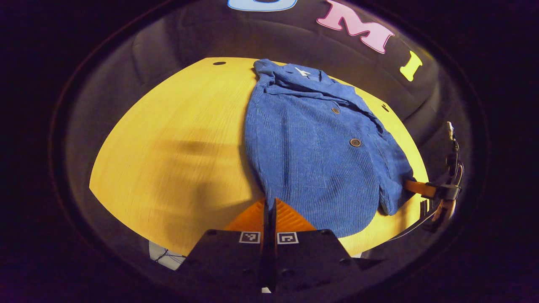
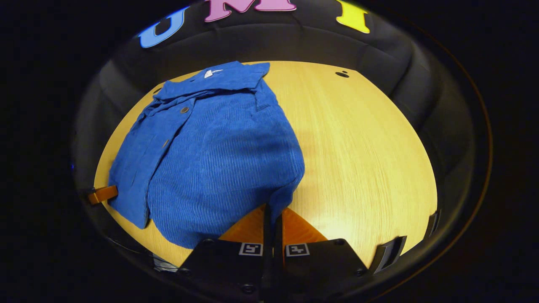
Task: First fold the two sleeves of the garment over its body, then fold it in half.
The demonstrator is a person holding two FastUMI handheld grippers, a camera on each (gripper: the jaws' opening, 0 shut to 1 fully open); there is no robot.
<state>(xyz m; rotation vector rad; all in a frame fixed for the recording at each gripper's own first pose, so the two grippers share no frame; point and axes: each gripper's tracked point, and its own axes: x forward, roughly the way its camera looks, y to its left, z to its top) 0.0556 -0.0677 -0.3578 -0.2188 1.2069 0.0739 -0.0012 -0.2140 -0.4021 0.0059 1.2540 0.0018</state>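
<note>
I see the blue garment (image 1: 311,147) lying on the yellow surface (image 1: 168,151) with both sleeves apparently folded in; I judge the half fold remains. My left tongs (image 1: 269,212) and right tongs (image 2: 273,219) are pressed closed at its hem, gripping unclear.

One blue corduroy garment (image 1: 320,155) is lying on one yellow wooden table (image 1: 168,143), filling the centre right of the left gripper view and the centre left of the right gripper view (image 2: 210,155). Two round buttons are showing on its front in the left gripper view, one (image 1: 355,142) below the other (image 1: 335,110). One white neck label (image 1: 302,72) is sitting at the collar, near the top. Two small dark holes are showing in the tabletop, one (image 1: 219,63) at upper centre and one (image 1: 385,107) at the right.
</note>
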